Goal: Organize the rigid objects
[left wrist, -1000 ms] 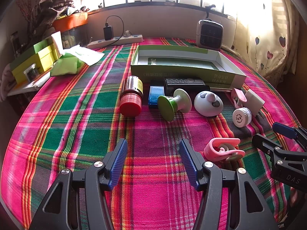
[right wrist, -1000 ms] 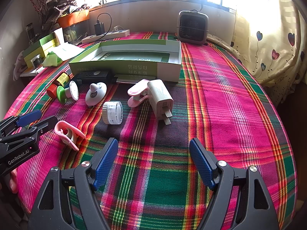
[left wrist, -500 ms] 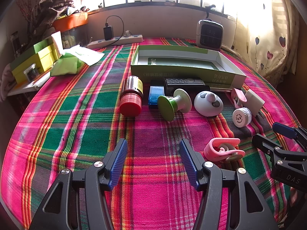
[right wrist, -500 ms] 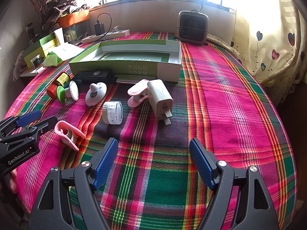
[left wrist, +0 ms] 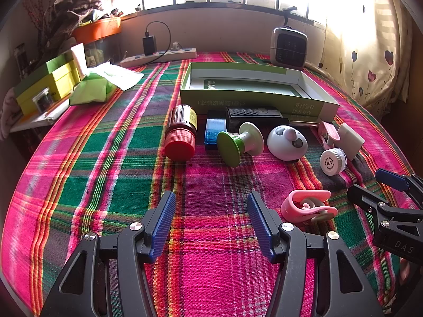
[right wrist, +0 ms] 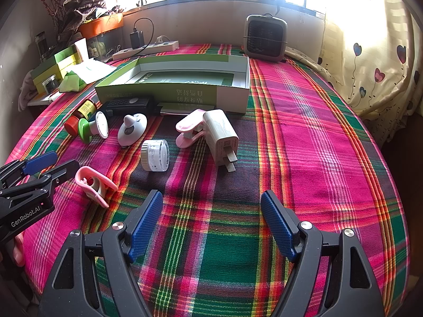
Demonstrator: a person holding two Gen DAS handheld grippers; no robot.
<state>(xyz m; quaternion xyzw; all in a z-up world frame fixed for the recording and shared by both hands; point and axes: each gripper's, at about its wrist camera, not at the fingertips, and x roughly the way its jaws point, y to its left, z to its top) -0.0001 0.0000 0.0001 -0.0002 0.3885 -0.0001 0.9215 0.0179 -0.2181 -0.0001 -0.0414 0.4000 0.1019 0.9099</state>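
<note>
Small rigid items lie in a row before an open green box (left wrist: 253, 97) (right wrist: 169, 89): a red-capped bottle (left wrist: 181, 132), a blue case (left wrist: 214, 132), a green and white spool (left wrist: 240, 142), a black remote (left wrist: 253, 113), a white rounded gadget (left wrist: 286, 141) (right wrist: 132, 129), a white round jar (left wrist: 333, 158) (right wrist: 155, 155), a pink clip (right wrist: 189, 130) and a white charger plug (right wrist: 220, 137). A second pink clip (left wrist: 306, 206) (right wrist: 93, 183) lies nearer, between the grippers. My left gripper (left wrist: 211, 219) is open over bare cloth. My right gripper (right wrist: 211, 222) is open too, holding nothing.
A plaid cloth (right wrist: 304, 137) covers the table. At the back stand a small heater (left wrist: 289, 47), a power strip (left wrist: 158, 56) with a black adapter, and yellow-green boxes (left wrist: 47, 84) with green paper at the left. A curtain (right wrist: 375, 52) hangs on the right.
</note>
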